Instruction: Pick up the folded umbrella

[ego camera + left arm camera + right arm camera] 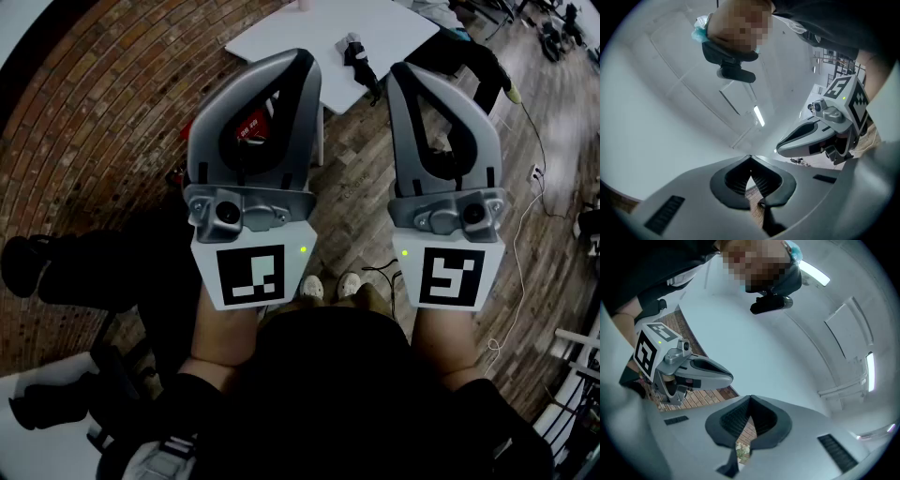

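- Closest to me, my dark top (328, 394) fills the bottom of the head view. My forearms (225, 333) reach up out of it.
- My left gripper (302, 62) is held up in front of me with its nose tilted upward. In its own view the ribbed pads meet at the tip, so the jaws are closed on nothing.
- My right gripper (405, 73) is raised beside it at the same tilt, with a clear gap between the two. Its jaws are likewise pressed together and hold nothing.
- Lower down, between the grippers, my pale shoes (312, 288) stand on the wooden floor (375, 178).
- To the left the floor is brick (94, 112).
- Farther off stands a white table (272, 37). The folded umbrella (362, 64), a dark bundle, lies on its top near the right edge. It shows in the gap between the two gripper tips, and neither one touches it.
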